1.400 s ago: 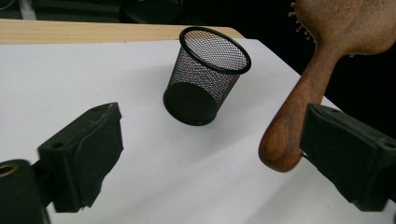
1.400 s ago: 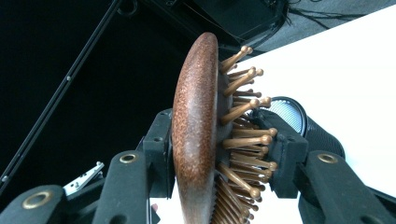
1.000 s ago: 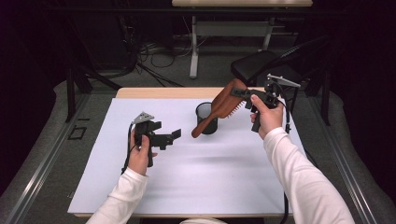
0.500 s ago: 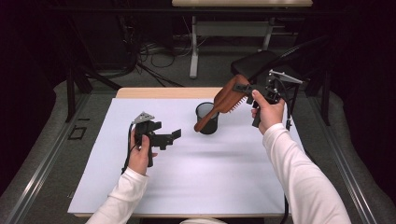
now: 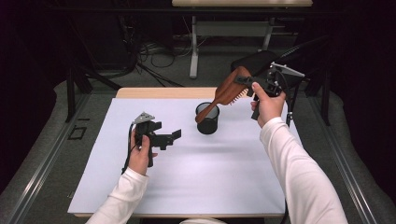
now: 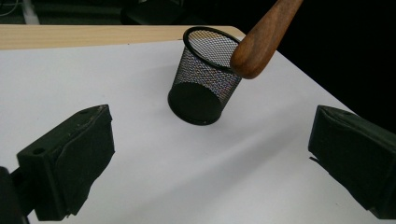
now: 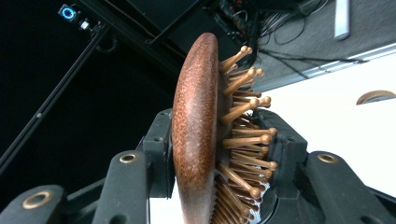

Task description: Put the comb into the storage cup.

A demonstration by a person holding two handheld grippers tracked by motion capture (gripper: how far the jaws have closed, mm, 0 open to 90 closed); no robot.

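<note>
A brown wooden hairbrush [image 5: 225, 94] hangs tilted over the table, its head clamped in my right gripper [image 5: 247, 81], which is shut on it. In the right gripper view the brush head [image 7: 195, 130] stands edge-on between the jaws, bristles to the right. The handle slopes down-left and its rounded end [image 6: 254, 51] sits at the rim of a black mesh cup [image 5: 207, 119]; whether they touch I cannot tell. My left gripper [image 5: 173, 137] is held low over the white mat, left of the cup, open with nothing between its fingers [image 6: 70, 158].
The white mat [image 5: 196, 182] covers most of the wooden table [image 5: 154, 92]. The mesh cup [image 6: 201, 79] stands upright near the mat's far edge. Behind the table are a dark floor, cables and a desk frame [image 5: 194, 51].
The right hand has lifted the brush a little and drawn it toward the far right, so the handle end has risen from beside the cup to its rim. The left hand has stayed still.
</note>
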